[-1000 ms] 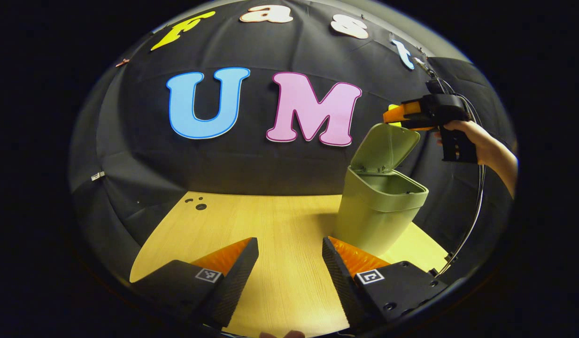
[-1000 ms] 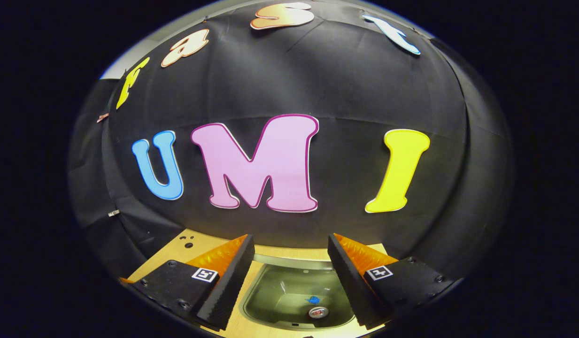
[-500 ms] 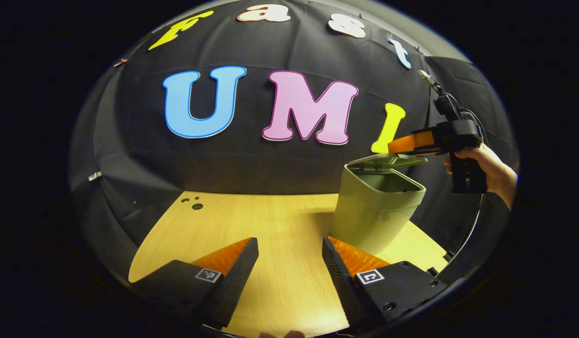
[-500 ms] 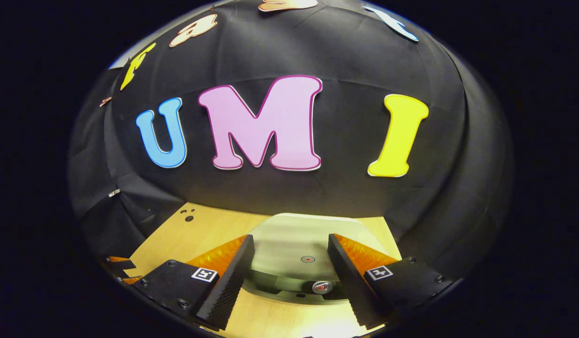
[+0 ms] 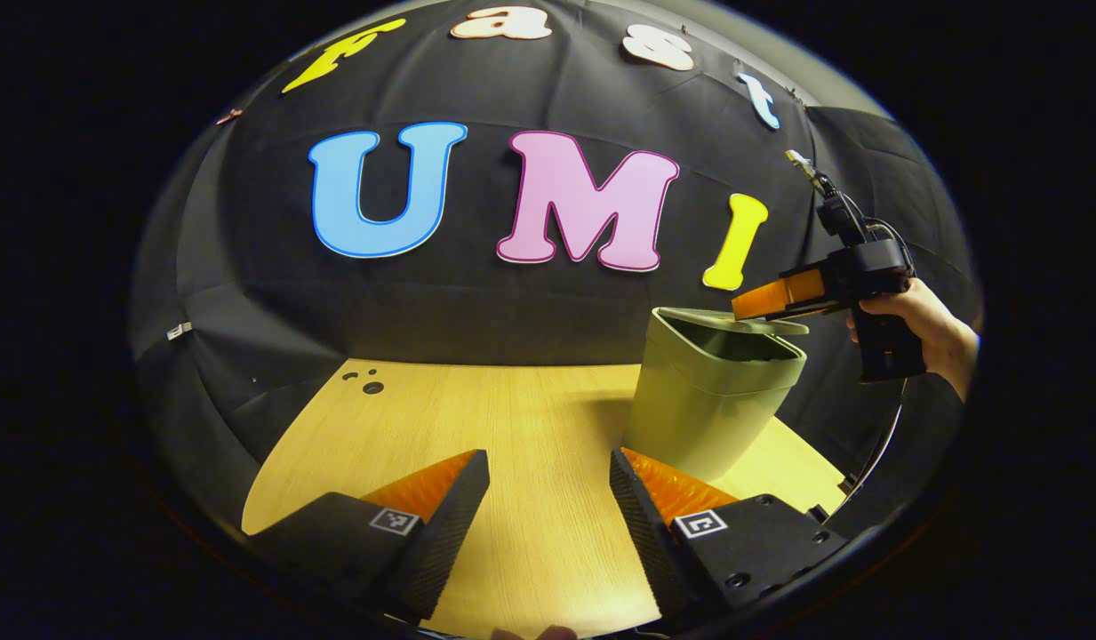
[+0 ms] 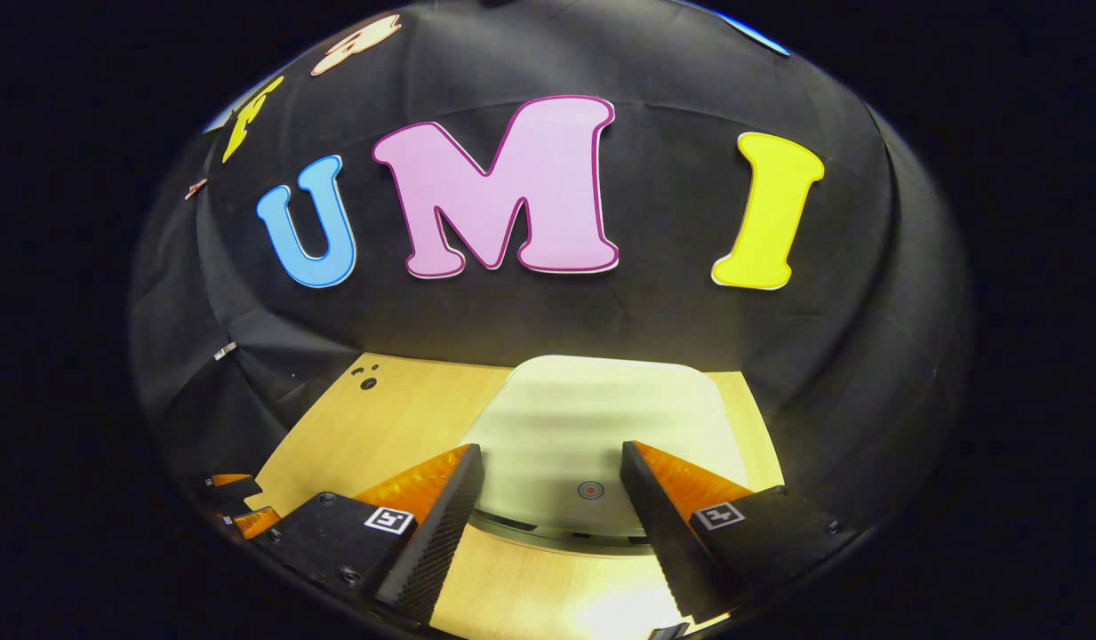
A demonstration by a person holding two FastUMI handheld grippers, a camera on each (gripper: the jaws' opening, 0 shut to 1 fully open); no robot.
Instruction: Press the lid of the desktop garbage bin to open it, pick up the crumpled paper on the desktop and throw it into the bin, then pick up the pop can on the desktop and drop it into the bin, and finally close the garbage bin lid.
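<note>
- Standing on the far right part of the wooden desktop (image 5: 512, 427), the green garbage bin (image 5: 703, 404) has its lid (image 5: 734, 322) nearly down, a thin dark gap left at the front edge in the left gripper view.
- The right gripper (image 5: 741, 307), held by a hand (image 5: 925, 324) at the right edge of the left gripper view, rests its fingertips on or just above the lid's rear edge; from this side I cannot tell contact for sure.
- The right gripper view looks down on the lid (image 6: 601, 427) from above: a pale, blurred slab with a small red dot (image 6: 590, 490) near the front, lying between that gripper's (image 6: 552, 471) spread fingers, which clasp nothing.
- The left gripper (image 5: 548, 476) hangs low over bare desktop, its fingers wide apart and holding nothing, the bin just beyond its right finger.
- Part of the left gripper (image 6: 236, 507) peeks in at the lower left of the right gripper view, near the desktop's (image 6: 396, 418) edge.
- A few small dark holes (image 5: 370, 384) mark the desktop's far left corner.
- A cable (image 5: 885, 444) trails down from the right gripper past the bin.
</note>
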